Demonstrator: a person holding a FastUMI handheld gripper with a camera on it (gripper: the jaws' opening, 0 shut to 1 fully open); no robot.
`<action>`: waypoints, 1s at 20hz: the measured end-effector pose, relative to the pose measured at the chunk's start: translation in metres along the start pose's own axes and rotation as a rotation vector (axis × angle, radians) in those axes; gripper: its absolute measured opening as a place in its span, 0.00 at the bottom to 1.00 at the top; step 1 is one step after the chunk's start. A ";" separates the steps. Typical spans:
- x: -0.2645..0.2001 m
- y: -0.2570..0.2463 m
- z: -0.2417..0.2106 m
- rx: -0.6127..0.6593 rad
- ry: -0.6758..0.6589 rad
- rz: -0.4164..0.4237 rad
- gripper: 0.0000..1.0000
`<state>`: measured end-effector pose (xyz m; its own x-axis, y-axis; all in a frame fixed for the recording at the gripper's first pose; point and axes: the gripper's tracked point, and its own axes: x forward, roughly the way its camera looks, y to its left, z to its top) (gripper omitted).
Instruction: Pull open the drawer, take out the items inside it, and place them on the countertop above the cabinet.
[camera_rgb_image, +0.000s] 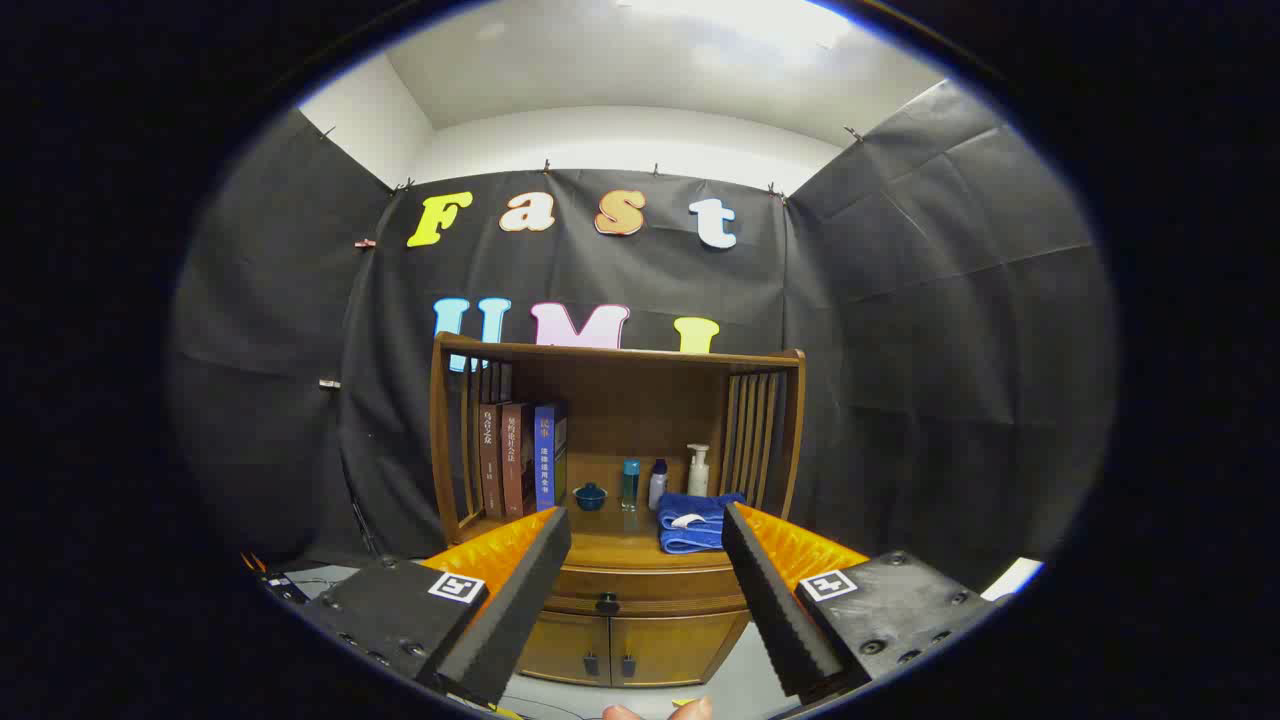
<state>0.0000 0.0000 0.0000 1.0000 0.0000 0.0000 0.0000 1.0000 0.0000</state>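
A wooden cabinet (620, 560) with a slatted, open-fronted hutch stands against the black cloth wall. Its drawer (645, 592) sits shut under the tabletop (620, 548), with a small dark knob (607, 602) between and beyond the fingers; what it contains is hidden. Below are two doors (628, 648). The tool (646, 530) is open, its ribbed fingers spread wide and touching nothing, well short of the cabinet. On the tabletop stand three upright books (520, 458), a folded blue towel (692, 522), a white pump bottle (698, 470), a teal bottle (630, 483), a small white bottle (657, 484) and a round lidded blue pot (590, 495)
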 end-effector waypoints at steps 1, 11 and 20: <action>0.000 0.000 0.000 0.002 0.000 -0.003 0.99; 0.001 0.001 0.001 0.000 -0.012 0.006 0.99; 0.004 0.004 0.001 0.001 -0.038 0.029 0.99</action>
<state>0.0043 0.0040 0.0008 0.9989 0.0286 0.0378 -0.0286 0.9996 0.0005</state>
